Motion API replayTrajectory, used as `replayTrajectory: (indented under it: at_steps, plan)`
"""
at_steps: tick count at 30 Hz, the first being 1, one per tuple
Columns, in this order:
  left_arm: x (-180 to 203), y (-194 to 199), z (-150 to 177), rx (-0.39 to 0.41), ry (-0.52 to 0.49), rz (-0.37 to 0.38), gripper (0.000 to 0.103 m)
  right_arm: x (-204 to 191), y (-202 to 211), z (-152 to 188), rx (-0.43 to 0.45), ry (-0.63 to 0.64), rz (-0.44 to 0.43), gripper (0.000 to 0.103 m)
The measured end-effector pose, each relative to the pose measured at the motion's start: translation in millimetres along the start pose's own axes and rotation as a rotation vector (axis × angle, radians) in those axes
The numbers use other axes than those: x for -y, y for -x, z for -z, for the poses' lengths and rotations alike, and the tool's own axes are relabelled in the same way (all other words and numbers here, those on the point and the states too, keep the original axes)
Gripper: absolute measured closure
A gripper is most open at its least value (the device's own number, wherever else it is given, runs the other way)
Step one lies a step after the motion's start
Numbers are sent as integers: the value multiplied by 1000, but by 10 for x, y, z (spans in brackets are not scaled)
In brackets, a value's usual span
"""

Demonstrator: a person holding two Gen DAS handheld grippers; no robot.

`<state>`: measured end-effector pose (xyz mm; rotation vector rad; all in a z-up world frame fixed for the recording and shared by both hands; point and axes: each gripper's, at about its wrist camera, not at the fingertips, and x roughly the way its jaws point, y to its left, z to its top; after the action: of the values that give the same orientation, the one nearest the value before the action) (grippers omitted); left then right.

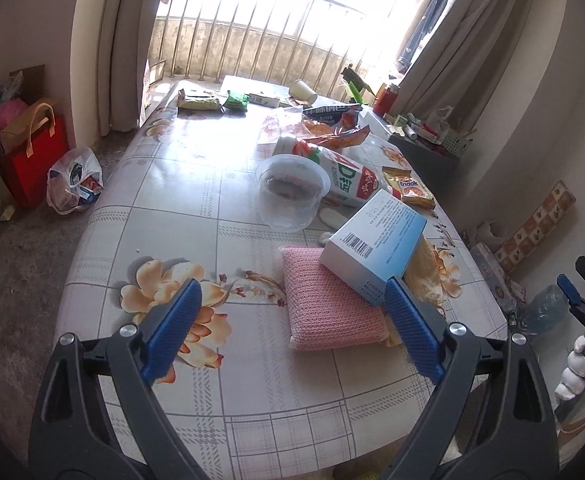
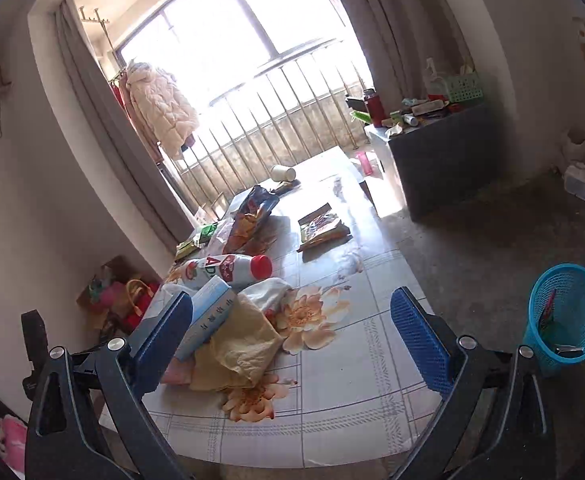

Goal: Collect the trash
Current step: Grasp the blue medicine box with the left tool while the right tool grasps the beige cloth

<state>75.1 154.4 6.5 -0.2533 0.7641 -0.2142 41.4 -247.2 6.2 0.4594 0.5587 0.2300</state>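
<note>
Evidently both tongs are between pickups. The left tongs (image 1: pixel 292 312) stand spread wide with nothing between the blue pads, tipped down over the near end of the table (image 1: pixel 180 200), presumably to line up on the next piece of litter. Just ahead of them and towards their right pad lies a pink sponge (image 1: pixel 328 304), with a white-and-blue carton (image 1: pixel 372 240) leaning across its far corner, so the carton sits tilted, not flat. Beyond the carton a clear plastic tub (image 1: pixel 292 192) rests against a toppled drink bottle (image 1: pixel 332 172), and snack wrappers are scattered further off.

The right tongs (image 2: pixel 292 332) are likewise spread and hold nothing, with bare tablecloth showing between the pads. Beside their left pad are the same carton (image 2: pixel 208 320) and a crumpled yellow cloth (image 2: pixel 240 344). Off to their right, on the floor just beside the table, stands a blue mesh bin (image 2: pixel 568 312) that already holds some scraps, which I judge to be where the trash is meant to go; it is placed within easy reach of that hand.

Most of the litter is not yet collected. The propped carton looks the easiest thing to take, since its raised edge offers both pads a face.
</note>
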Motion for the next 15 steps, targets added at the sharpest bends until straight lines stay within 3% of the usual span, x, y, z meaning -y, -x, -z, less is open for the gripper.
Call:
replayTrajectory:
  at_steps: [3, 7, 10, 15]
  plan:
    - [192, -82, -5, 2, -103, 45, 15, -274, -535, 153, -189, 13, -25, 6]
    - [436, -203, -135, -21, -250, 94, 15, -483, -1062, 334, -365, 141, -9, 7]
    - [567, -293, -225, -31, -332, 96, 15, -709, -1262, 462, -413, 311, -22, 7]
    - [675, -476, -306, -72, -386, 96, 15, -952, -1396, 623, -389, 560, -40, 7]
